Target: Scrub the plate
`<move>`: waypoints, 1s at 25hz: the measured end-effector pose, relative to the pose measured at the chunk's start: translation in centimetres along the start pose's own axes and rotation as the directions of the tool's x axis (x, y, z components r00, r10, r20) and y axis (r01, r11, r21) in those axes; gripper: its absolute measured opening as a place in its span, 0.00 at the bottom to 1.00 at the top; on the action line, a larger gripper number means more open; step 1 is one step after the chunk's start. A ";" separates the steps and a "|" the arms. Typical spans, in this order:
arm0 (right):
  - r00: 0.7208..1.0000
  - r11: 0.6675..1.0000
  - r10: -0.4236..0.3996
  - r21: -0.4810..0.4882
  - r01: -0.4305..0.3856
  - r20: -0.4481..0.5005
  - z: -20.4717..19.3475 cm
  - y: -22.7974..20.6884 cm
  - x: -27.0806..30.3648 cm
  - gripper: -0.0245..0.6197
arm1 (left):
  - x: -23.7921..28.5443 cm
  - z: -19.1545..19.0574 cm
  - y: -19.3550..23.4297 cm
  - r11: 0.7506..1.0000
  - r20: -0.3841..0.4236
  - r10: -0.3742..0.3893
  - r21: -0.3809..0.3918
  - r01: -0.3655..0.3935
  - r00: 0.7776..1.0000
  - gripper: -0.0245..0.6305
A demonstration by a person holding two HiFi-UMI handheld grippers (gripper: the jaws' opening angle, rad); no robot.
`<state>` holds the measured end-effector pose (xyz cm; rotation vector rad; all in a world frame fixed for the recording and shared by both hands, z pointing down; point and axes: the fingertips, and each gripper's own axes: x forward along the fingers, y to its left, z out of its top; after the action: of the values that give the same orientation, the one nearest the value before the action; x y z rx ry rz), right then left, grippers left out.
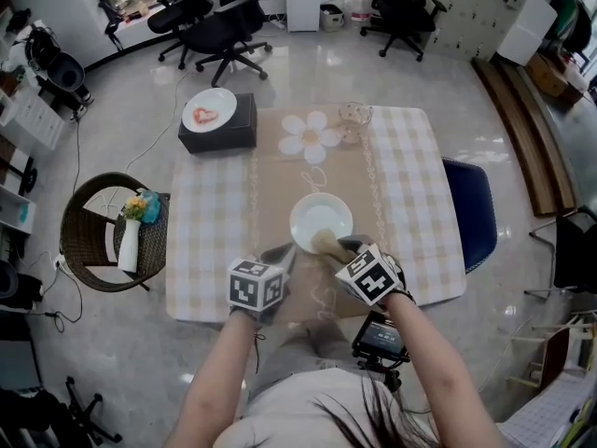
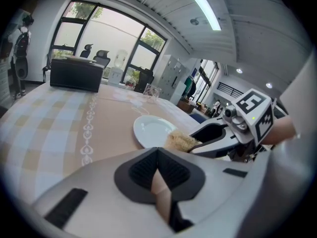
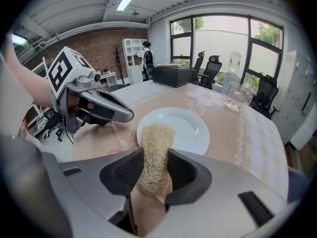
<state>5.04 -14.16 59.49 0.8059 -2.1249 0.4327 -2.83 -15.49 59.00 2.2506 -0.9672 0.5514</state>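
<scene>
A white plate (image 1: 321,220) lies near the table's front edge; it also shows as the plate (image 2: 153,131) and the plate (image 3: 178,128). My right gripper (image 1: 338,246) is shut on a tan loofah scrubber (image 3: 154,155), whose tip reaches over the plate's near rim. The scrubber (image 2: 181,142) appears at the plate's edge in the left gripper view. My left gripper (image 1: 280,254) hovers just left of the plate, jaws shut with nothing between them; it shows as the left gripper (image 3: 126,117) beside the plate.
A black box (image 1: 218,124) carrying a second plate (image 1: 209,110) with a red mark stands at the table's far left. A glass (image 1: 354,116) stands at the far middle. A wicker chair (image 1: 110,233) with a vase is left of the table, a blue chair (image 1: 474,211) right.
</scene>
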 end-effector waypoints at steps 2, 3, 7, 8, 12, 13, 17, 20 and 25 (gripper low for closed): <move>1.000 1.000 -0.013 0.000 0.013 -0.008 -0.5 -0.8 -0.2 0.28 | 0.1 -0.1 -0.1 1.000 -0.010 0.000 0.020 0.000 1.000 0.06; 1.000 1.000 -0.024 -0.004 0.024 -0.012 -0.8 -1.3 -0.2 0.28 | 0.2 -0.2 -0.2 1.000 -0.016 0.000 0.029 0.001 1.000 0.06; 0.998 0.998 -0.057 -0.015 0.057 -0.029 -1.4 -2.8 -0.7 0.28 | 0.3 -0.4 -0.3 0.999 -0.029 0.001 0.040 0.000 1.000 0.06; 0.997 0.998 -0.063 -0.016 0.062 -0.033 -1.5 -3.1 -0.8 0.28 | 0.3 -0.4 -0.3 0.999 -0.030 0.001 0.041 0.000 1.000 0.06; 0.995 0.997 -0.082 -0.012 0.082 -0.052 -2.1 -4.4 -1.2 0.28 | 0.3 -0.4 -0.3 0.999 -0.031 -0.001 0.040 0.002 1.000 0.06; 0.995 0.996 -0.087 -0.011 0.086 -0.054 -2.2 -4.7 -1.3 0.28 | 0.3 -0.4 -0.3 0.999 -0.030 -0.001 0.037 0.002 1.000 0.06; 0.993 0.995 -0.103 -0.004 0.103 -0.058 -2.4 -5.9 -1.5 0.28 | 0.3 -0.3 -0.2 1.000 -0.027 0.001 0.031 0.000 1.000 0.06; 0.992 0.993 -0.116 0.000 0.116 -0.053 -2.4 -6.7 -1.5 0.28 | 0.3 -0.4 -0.2 0.999 -0.030 0.007 0.032 -0.006 1.000 0.06; 0.990 0.992 -0.127 0.007 0.127 -0.055 -2.0 -7.6 -1.6 0.28 | 0.4 -0.3 -0.1 0.999 -0.030 0.018 0.032 -0.017 0.999 0.06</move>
<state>12.01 -18.04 59.68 0.9198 -2.0098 0.3941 -2.53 -15.44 59.42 2.2568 -0.9708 0.6108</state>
